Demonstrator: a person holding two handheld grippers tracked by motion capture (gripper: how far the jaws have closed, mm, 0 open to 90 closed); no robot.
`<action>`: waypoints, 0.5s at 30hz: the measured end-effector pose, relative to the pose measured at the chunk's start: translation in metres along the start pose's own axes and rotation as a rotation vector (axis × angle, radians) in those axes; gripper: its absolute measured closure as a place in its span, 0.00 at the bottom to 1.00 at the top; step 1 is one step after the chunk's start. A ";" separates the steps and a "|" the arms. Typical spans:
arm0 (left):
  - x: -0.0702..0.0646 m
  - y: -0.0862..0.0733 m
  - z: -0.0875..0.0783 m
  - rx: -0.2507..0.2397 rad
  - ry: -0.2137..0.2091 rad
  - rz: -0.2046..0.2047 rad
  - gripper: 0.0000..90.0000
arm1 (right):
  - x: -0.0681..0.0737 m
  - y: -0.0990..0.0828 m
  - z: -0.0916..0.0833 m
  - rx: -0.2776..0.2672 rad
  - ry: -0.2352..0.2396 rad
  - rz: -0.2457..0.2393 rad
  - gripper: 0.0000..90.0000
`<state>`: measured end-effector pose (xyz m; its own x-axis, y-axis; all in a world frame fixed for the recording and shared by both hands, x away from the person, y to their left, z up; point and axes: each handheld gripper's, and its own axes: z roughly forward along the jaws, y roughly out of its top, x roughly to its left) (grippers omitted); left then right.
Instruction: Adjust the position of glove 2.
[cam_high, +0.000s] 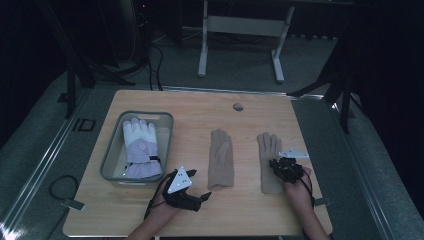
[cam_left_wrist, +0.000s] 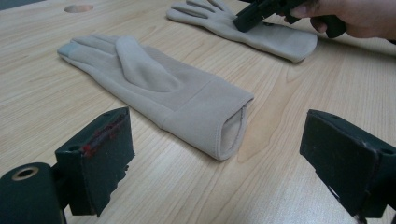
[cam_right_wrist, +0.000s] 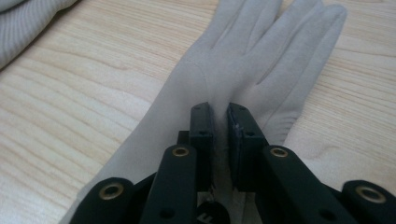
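Two beige knit gloves lie flat on the wooden table (cam_high: 200, 220). The left beige glove (cam_high: 221, 157) (cam_left_wrist: 159, 88) points its open cuff at my left gripper (cam_high: 204, 196) (cam_left_wrist: 222, 158), which rests on the table just short of the cuff, jaws wide open and nothing between them. My right gripper (cam_high: 282, 167) (cam_right_wrist: 220, 121) (cam_left_wrist: 252, 16) is down on the palm of the right beige glove (cam_high: 269, 150) (cam_right_wrist: 243, 60) (cam_left_wrist: 271, 37). Its jaws are shut on a raised fold of that glove's fabric.
A grey plastic bin (cam_high: 112, 150) at the left holds white and lavender ski gloves (cam_high: 141, 147). A round hole (cam_high: 238, 106) sits near the table's far edge. A white table frame (cam_high: 240, 30) stands on the floor beyond.
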<state>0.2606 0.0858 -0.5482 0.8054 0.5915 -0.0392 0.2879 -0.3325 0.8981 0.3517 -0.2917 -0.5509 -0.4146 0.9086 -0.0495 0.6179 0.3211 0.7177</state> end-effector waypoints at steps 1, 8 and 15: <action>0.000 0.000 0.000 0.000 0.000 0.001 0.11 | 0.001 0.000 0.000 -0.001 -0.008 0.014 0.92; 0.001 0.000 0.000 -0.001 0.000 -0.003 0.11 | 0.004 0.012 -0.010 -0.037 -0.012 0.089 0.93; 0.001 0.000 -0.001 -0.002 0.001 -0.002 0.11 | 0.011 0.032 -0.024 -0.092 -0.014 0.123 0.93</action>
<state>0.2609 0.0866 -0.5477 0.8041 0.5932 -0.0409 0.2888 -0.3295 0.8989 0.3510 -0.2779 -0.5113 -0.3294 0.9436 0.0334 0.5996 0.1817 0.7794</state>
